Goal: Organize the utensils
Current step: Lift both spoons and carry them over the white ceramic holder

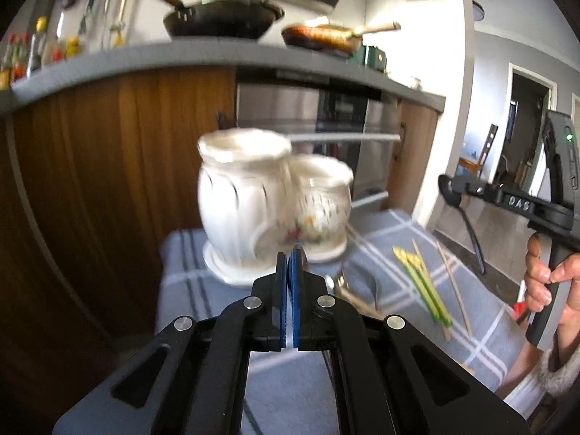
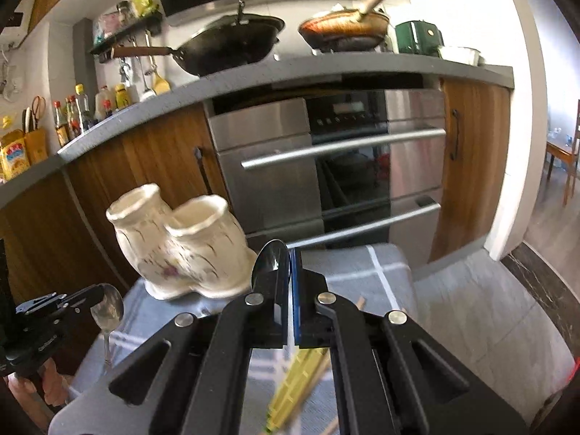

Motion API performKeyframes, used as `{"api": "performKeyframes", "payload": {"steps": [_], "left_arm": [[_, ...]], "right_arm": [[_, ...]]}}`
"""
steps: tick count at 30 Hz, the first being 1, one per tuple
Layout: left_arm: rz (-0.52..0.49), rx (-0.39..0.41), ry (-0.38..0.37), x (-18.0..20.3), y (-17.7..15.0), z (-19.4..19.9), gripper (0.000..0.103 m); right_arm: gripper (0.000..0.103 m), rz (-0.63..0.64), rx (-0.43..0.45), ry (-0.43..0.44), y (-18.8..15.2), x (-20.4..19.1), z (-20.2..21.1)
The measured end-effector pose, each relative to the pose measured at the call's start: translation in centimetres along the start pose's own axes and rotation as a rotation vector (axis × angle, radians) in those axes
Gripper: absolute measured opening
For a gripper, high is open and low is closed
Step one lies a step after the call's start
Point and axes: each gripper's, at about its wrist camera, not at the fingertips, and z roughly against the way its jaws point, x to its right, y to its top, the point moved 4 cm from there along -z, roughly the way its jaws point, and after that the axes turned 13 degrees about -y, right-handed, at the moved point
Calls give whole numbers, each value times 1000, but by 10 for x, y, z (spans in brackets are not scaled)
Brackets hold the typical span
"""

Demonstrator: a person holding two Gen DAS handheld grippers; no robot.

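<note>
A white ceramic holder [image 1: 250,199] [image 2: 181,246] with two openings stands on the plaid cloth [image 1: 391,239], ahead of both grippers. My left gripper [image 1: 290,257] [image 2: 85,295] is shut on a silver spoon [image 2: 107,308], whose handle hangs down; in its own view the spoon is almost hidden. My right gripper [image 2: 291,261] [image 1: 445,185] is shut on a dark spoon [image 2: 271,262] [image 1: 457,204], bowl up and handle hanging. Both grippers are raised above the cloth. Green chopsticks [image 1: 424,286] [image 2: 290,388] and wooden chopsticks [image 1: 453,282] lie on the cloth.
Behind the holder runs a grey counter [image 2: 326,69] with two woks, over wooden cabinets and a steel oven [image 2: 326,166]. Bottles crowd the counter's left end. A hand [image 1: 543,275] grips the right gripper's handle. Floor shows right of the table.
</note>
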Motion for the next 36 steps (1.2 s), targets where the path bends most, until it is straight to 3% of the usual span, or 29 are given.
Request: {"api": "performKeyframes", "payload": {"steps": [14,24,31,36], "left_arm": [[-115,271,26,1,113,67,3],[-104,393,118,-19,184,51,3],[-71,449,273,-44,196,30,3],[-101,401,312,-54,184,7,3]], "right_arm": [[1,5,147,62,57,-50,-12],[1,-7,275,102,94,-71,-40],[1,-5,275,81,92,-81,-76],[1,50,298,47,81,-91,-91]]}}
